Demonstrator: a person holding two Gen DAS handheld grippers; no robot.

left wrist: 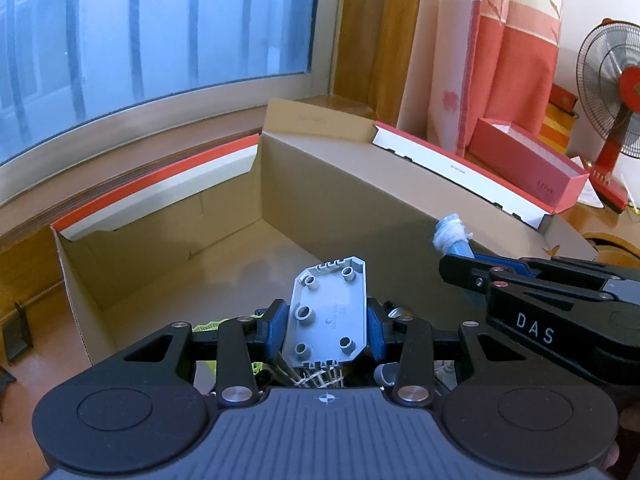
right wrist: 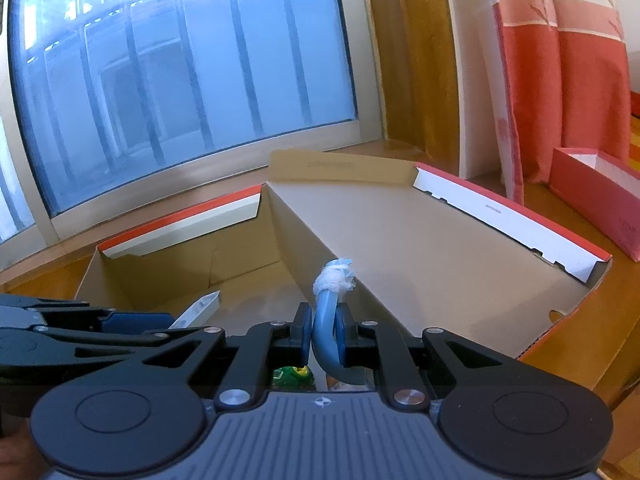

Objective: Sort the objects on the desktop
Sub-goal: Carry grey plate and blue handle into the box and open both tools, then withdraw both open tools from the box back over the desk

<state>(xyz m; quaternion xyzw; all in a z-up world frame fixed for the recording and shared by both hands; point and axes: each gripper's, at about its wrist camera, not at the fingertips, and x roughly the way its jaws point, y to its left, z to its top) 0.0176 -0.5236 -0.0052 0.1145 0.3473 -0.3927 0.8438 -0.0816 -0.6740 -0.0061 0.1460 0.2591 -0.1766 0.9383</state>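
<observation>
Surroundings: open cardboard box [left wrist: 280, 200] with red-edged flaps stands before a window [left wrist: 160, 28], its lid [right wrist: 460, 248] leaning back to the right; pink box [left wrist: 528, 164] and red fan [left wrist: 616, 92] stand beyond it beside a curtain [left wrist: 516, 40]; box interior looks bare, walls bounding it on all sides; wooden desk [right wrist: 592, 340] shows past its right edge. Left gripper [left wrist: 327, 320] points down over the near rim, jaws partly closed and clamping a grey plastic plate [left wrist: 328, 312] by its side edges; right gripper [right wrist: 324, 334] sits close alongside, jaws nearly together, pinching a blue curved tube [right wrist: 324, 320] with a white-wrapped tip.
</observation>
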